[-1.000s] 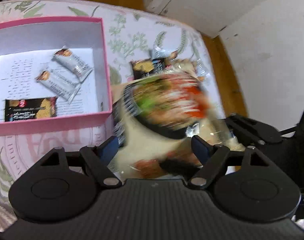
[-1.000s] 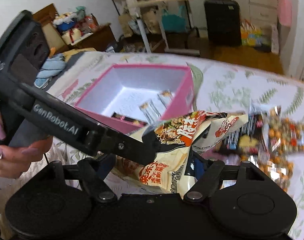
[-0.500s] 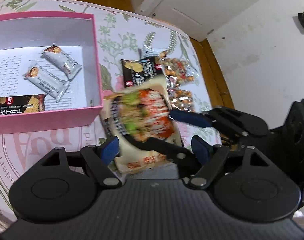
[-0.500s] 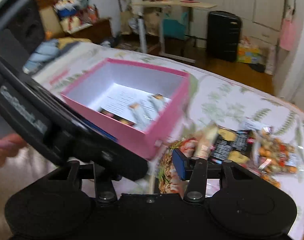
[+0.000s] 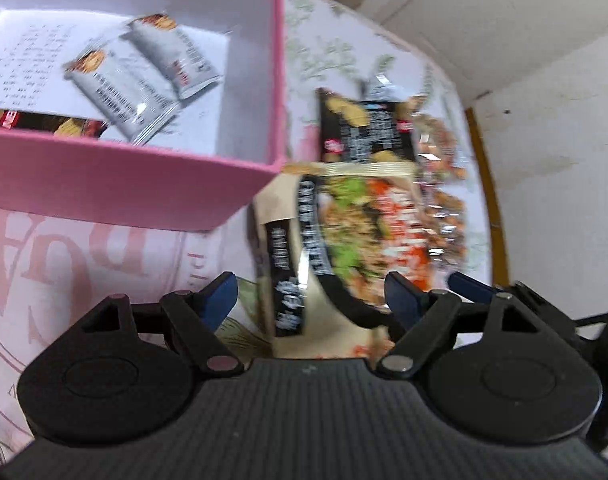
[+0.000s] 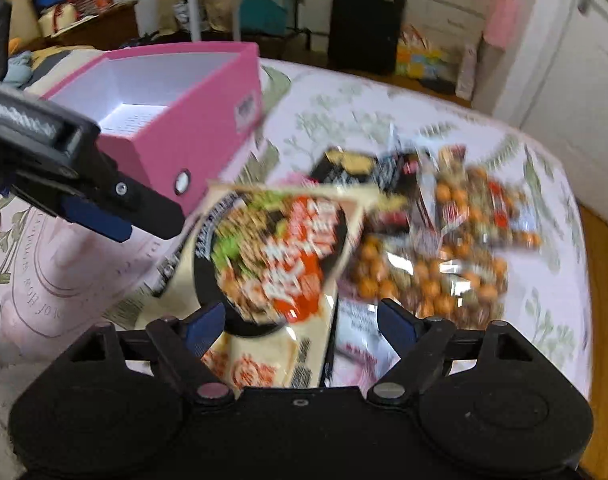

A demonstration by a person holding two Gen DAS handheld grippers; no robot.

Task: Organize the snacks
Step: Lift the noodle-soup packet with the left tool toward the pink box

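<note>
Both of my tools point steeply down at the floral cloth (image 5: 344,60), and the pink box (image 5: 136,184) serves as the landmark.

Left fingers (image 5: 312,296): spread wide, blue pads clear on both sides. The noodle packet (image 5: 344,232) lies flat on the cloth between and beyond them, just off the near right corner of the pink box. No pad presses on it; I record these fingers as released. The frame is blurred.

Right fingers (image 6: 300,320): opening at this moment. The noodle packet (image 6: 280,256) stands between the pads, its lower edge reaching toward my camera; I see a gap to the right pad, and the left pad's contact I cannot confirm through the blur. I record no grip.

My left tool crosses the right view from the left edge, its tips ending in front of the pink box's (image 6: 208,136) near corner.

To the right of the pink box, past the noodle packet: a black packet (image 5: 364,132), then clear bags of nuts (image 6: 444,264) partly overlapping one another.

Inside the pink box: two white sachets (image 5: 144,76) side by side and a dark packet (image 5: 44,122) against the near wall, all on a printed sheet.
</note>
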